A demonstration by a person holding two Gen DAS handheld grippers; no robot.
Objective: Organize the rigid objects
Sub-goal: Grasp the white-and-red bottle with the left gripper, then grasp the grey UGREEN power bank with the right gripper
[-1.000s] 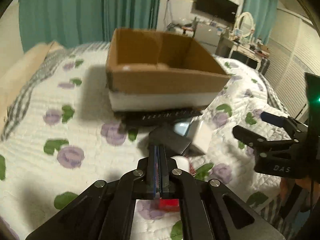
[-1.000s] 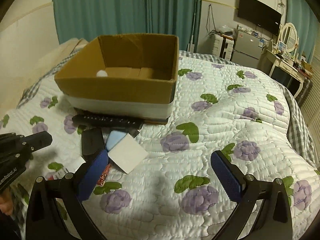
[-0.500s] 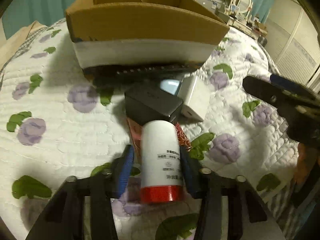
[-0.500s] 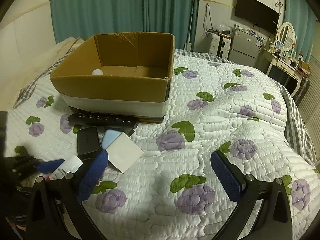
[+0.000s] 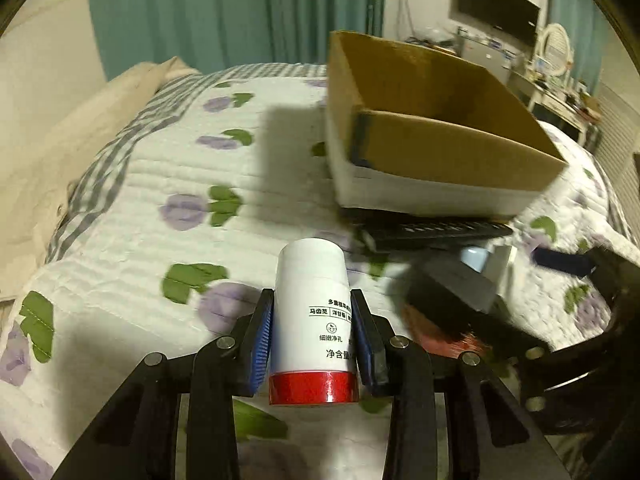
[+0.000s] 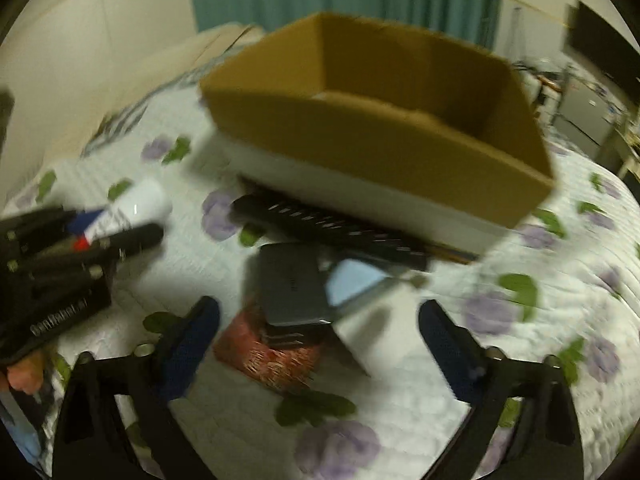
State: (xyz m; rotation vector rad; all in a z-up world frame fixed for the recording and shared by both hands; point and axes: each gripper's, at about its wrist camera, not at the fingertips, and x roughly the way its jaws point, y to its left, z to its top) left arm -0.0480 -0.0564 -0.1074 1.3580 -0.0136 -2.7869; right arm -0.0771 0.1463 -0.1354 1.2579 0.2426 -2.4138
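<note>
My left gripper (image 5: 313,320) is shut on a white bottle with a red cap (image 5: 311,320) and holds it above the quilt, left of the pile; it also shows in the right wrist view (image 6: 132,208). My right gripper (image 6: 316,332) is open and empty, hovering over a dark grey box (image 6: 290,290), a red packet (image 6: 272,354), a light blue item (image 6: 352,280) and a white box (image 6: 376,320). A black remote (image 6: 328,228) lies against the open cardboard box (image 6: 380,120). The cardboard box also shows in the left wrist view (image 5: 436,120).
Everything lies on a bed with a white floral quilt (image 5: 160,184). A beige headboard and pillow (image 5: 60,120) are at the left. Teal curtains, a TV and a dresser stand at the back.
My left gripper closed on the white bottle, lifted it off the pile and swung left. My right gripper moved left and forward over the pile, still open.
</note>
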